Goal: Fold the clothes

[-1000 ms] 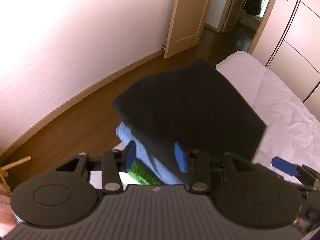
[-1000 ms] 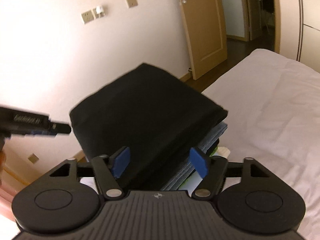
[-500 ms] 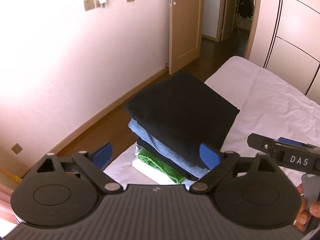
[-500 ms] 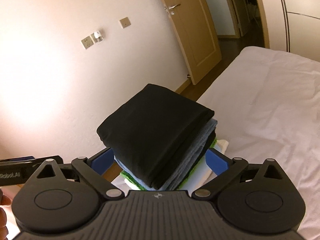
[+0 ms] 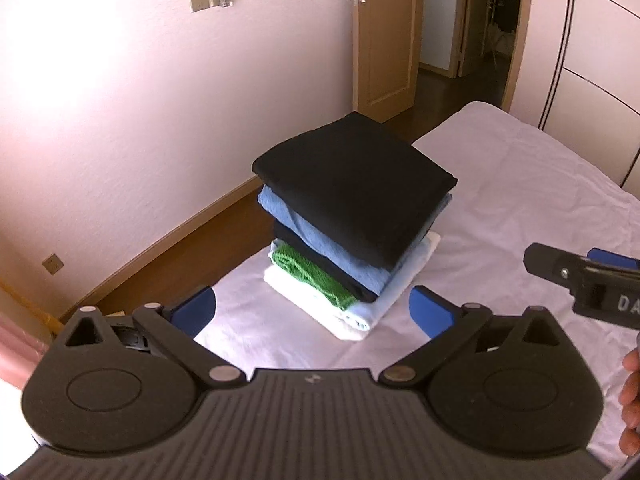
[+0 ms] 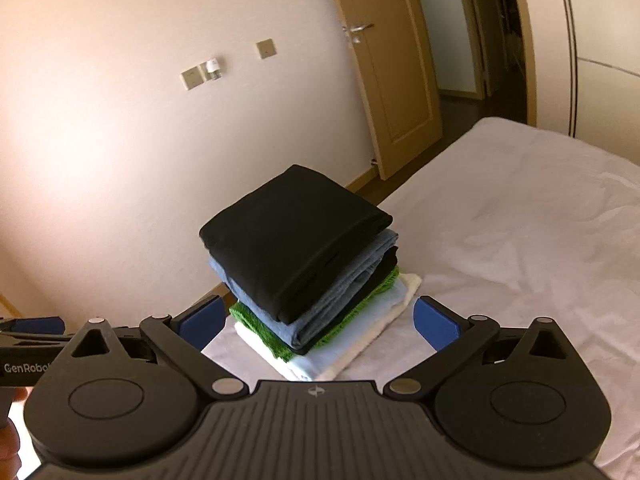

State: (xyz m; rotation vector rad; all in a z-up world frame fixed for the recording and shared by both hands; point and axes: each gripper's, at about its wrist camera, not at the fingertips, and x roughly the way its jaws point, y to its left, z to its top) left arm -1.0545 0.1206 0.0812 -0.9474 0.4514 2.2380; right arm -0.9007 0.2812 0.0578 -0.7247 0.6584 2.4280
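Note:
A folded black garment (image 5: 356,184) lies on top of a stack of folded clothes (image 5: 332,276) at the corner of the bed; under it are blue, black, green, pale blue and white layers. The same black garment (image 6: 292,232) and stack (image 6: 340,328) show in the right wrist view. My left gripper (image 5: 314,308) is open and empty, a short way back from the stack. My right gripper (image 6: 318,320) is open and empty, also back from the stack. The right gripper also shows at the right edge of the left wrist view (image 5: 588,280).
The bed's white sheet (image 5: 532,200) stretches away to the right. A wall (image 5: 120,100) and a strip of wooden floor (image 5: 192,248) lie left of the bed corner. An open door (image 5: 384,40) and wardrobe panels (image 5: 600,60) stand at the back.
Both grippers let go of the black garment, opened wide and drew back. The garment now rests on top of the stack.

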